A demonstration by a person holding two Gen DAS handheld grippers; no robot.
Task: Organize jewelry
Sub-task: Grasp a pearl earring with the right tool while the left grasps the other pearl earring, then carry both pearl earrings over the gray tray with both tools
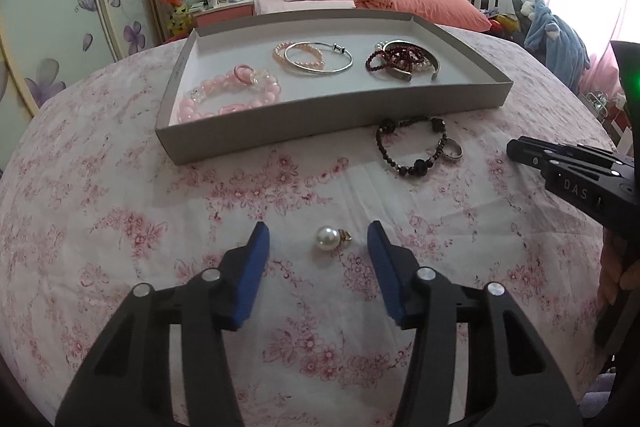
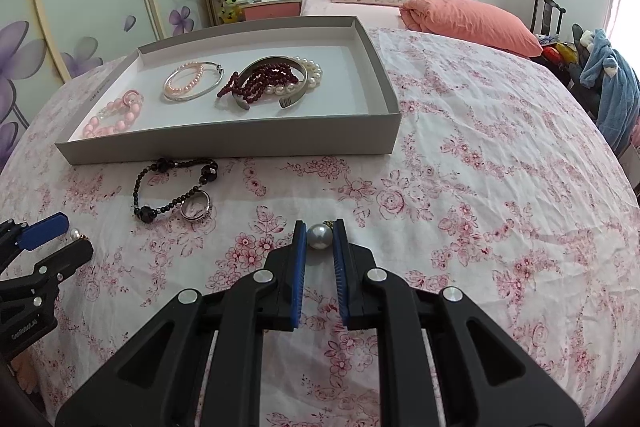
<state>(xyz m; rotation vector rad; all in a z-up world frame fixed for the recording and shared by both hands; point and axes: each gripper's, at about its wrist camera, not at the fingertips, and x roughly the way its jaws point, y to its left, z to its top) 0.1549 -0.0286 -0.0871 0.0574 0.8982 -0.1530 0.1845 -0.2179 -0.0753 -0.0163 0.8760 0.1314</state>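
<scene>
A white pearl earring (image 1: 329,237) with a gold fitting lies on the floral cloth between the blue pads of my left gripper (image 1: 318,231). The pads stand apart from it on both sides, so the gripper is open. My right gripper (image 2: 319,233) is shut on a second pearl earring (image 2: 319,235), down at the cloth. Beyond both stands a shallow grey tray (image 1: 320,115) (image 2: 240,137) holding pink bead bracelets (image 1: 228,95), a silver bangle (image 1: 320,61) and dark red beads (image 1: 394,59). A black bead bracelet (image 1: 412,147) (image 2: 176,187) and a silver ring (image 1: 452,149) (image 2: 195,207) lie just in front of the tray.
The right gripper's tip (image 1: 516,149) shows at the right edge of the left wrist view. A pad (image 2: 44,227) of the left gripper shows at the left edge of the right wrist view. Behind the cloth are a bed with pillows (image 1: 424,5) and wardrobe doors (image 1: 60,27).
</scene>
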